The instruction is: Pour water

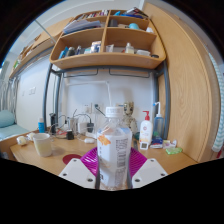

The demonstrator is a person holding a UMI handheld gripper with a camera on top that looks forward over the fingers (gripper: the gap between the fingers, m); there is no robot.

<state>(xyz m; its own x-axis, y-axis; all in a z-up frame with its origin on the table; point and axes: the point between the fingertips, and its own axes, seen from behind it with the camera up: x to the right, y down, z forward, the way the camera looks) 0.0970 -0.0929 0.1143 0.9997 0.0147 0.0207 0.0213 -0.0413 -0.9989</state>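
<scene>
Gripper view. Gripper: fingers closed on the sides of a clear plastic water bottle, held upright, pink pads pressed to it. Bottle label: pale band, writing too small to read. Beyond the bottle: wooden counter. Left of the bottle: beige cup. Right of the bottle: white pump dispenser, orange-red nozzle. Above the bottle: wooden wall shelf, stocked with small items, unidentifiable.
</scene>
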